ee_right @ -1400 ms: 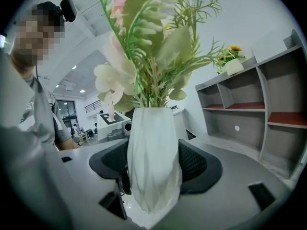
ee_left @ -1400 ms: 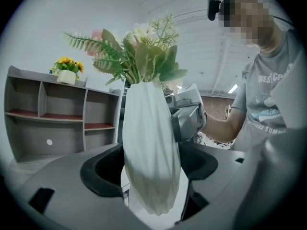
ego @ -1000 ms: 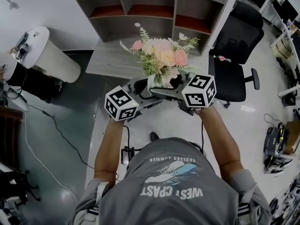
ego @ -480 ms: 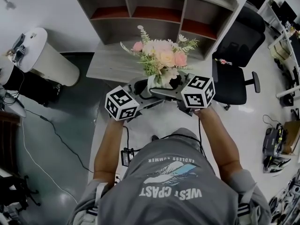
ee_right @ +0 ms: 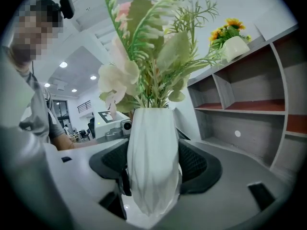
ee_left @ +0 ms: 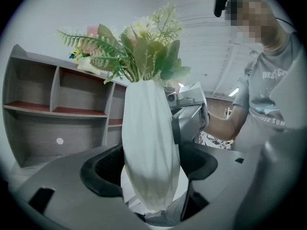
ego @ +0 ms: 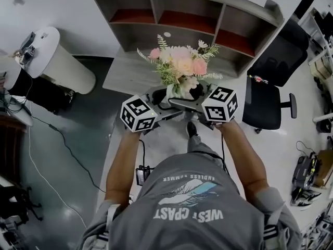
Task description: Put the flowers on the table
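Observation:
A bouquet of pink and cream flowers (ego: 179, 66) stands upright in a white ribbed vase (ego: 174, 91). Both grippers hold the vase from opposite sides. In the head view my left gripper (ego: 165, 97) and right gripper (ego: 190, 94) meet at the vase, just at the front edge of the grey table (ego: 127, 69). In the left gripper view the vase (ee_left: 151, 147) fills the gap of the left gripper (ee_left: 151, 174), the greenery (ee_left: 139, 54) above. From the right gripper view, the vase (ee_right: 153, 152) sits gripped in the right gripper (ee_right: 153, 174). Its base hangs free.
A grey shelf unit (ego: 182, 20) with red-backed compartments stands at the table's far side. A white vase of yellow flowers (ee_right: 232, 42) sits on top of it. A black office chair (ego: 273, 95) is at the right. A white cylinder (ego: 60, 61) and cables lie left.
The person has stepped forward, and the table and shelf are nearer. Both grippers carry the vase onward together, their hold unchanged.

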Tool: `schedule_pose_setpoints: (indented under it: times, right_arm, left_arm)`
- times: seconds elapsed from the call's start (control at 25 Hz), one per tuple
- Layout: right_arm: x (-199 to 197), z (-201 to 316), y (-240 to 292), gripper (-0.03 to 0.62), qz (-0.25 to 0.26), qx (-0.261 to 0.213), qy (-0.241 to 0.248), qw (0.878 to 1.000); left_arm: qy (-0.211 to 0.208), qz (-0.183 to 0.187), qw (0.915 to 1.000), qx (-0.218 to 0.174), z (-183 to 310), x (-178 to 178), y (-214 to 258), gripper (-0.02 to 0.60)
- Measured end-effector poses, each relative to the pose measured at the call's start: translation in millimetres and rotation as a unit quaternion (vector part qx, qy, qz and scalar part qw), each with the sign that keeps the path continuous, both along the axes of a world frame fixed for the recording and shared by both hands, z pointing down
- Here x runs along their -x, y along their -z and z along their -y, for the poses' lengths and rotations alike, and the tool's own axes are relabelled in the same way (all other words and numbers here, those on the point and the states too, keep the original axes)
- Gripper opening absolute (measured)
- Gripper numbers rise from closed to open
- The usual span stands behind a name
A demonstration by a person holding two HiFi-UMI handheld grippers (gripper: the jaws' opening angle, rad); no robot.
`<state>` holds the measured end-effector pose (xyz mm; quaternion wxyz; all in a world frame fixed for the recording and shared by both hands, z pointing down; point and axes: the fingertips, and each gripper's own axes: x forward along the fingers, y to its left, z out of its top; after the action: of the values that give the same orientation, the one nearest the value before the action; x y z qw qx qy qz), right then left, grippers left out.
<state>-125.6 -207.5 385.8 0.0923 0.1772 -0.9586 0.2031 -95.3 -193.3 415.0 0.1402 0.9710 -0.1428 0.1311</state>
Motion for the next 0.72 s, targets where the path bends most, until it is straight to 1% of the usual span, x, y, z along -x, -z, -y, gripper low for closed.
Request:
schedule_pose_setpoints:
  times: [0.12,0.24,0.44,0.56,0.64,0.72]
  right_arm:
    - [2.6,22.7,-5.0,0.334,-0.006,-0.012,0.011,1.000]
    - [-2.8,51.0,-10.1,0.334,-0.008,-0.018,0.016,1.000]
    - [-7.0,83.9,-22.4,0.334,-0.003,-0.015,0.015,1.000]
    - [-7.3,93.2,-33.9,0.334,-0.005,-0.016,0.004,1.000]
    - [-11.7,104.1,-44.4,0.334,-0.012,-0.014,0.001,1.000]
    - [-18.6,120.9,-55.7,0.334,-0.020,-0.010,-0.002,1.000]
  left_arm:
    - [0.011,0.003,0.9999,-0.003,23.9,1.6,-5.6,0.367]
    - [0.015,0.009,0.9998,-0.009,53.1,-3.9,-11.0,0.367]
    - [0.022,0.016,0.9988,-0.040,85.2,-4.3,-21.2,0.367]
    - [0.039,0.010,0.9976,-0.056,94.1,4.3,-27.5,0.364]
    - [0.055,0.000,0.9968,-0.058,103.9,6.3,-33.1,0.360]
    - [0.065,-0.006,0.9962,-0.057,119.1,3.6,-40.8,0.339]
